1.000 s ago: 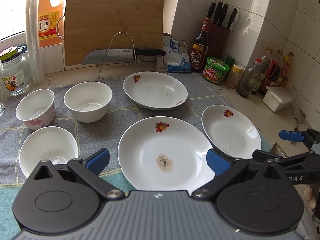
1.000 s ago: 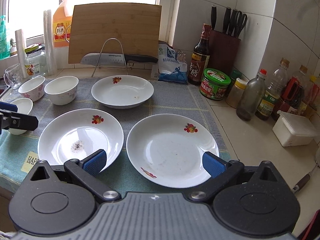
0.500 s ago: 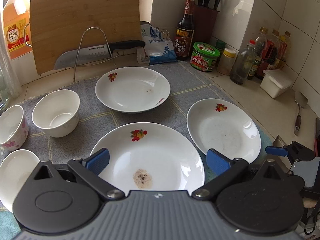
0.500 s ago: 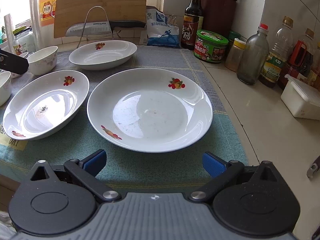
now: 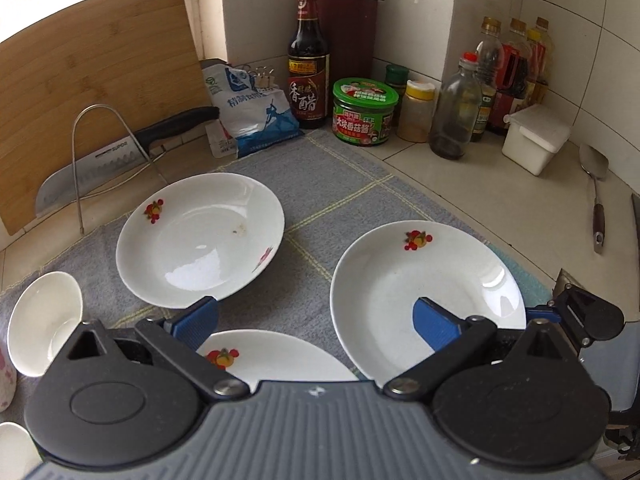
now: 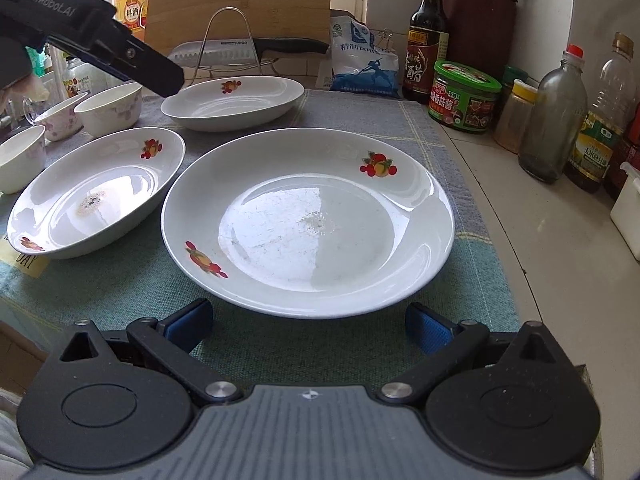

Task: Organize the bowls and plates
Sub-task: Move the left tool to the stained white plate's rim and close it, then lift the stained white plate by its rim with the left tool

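Note:
Three white flower-print plates lie on a grey cloth (image 5: 344,184). In the right wrist view, the right plate (image 6: 308,220) sits just beyond my open right gripper (image 6: 308,322), its near rim between the blue pads without touching them. The stained plate (image 6: 96,196) is to its left and the far plate (image 6: 232,100) behind. Several white bowls (image 6: 110,108) stand at the far left. My left gripper (image 5: 316,322) is open and empty, hovering over the stained plate (image 5: 276,356), between the far plate (image 5: 200,236) and the right plate (image 5: 424,292). One bowl (image 5: 44,320) shows at its left.
A cutting board (image 5: 92,100) and a knife on a wire rack (image 5: 120,148) stand at the back. A salt bag (image 5: 256,116), vinegar bottle (image 5: 308,60), green-lidded jar (image 5: 366,112), several bottles (image 5: 456,112), a white box (image 5: 536,140) and a spatula (image 5: 596,192) line the right counter.
The left gripper swung right and forward, now over the stained plate's far part. The right gripper dropped low and closed in on the right plate's near rim. Both stayed open.

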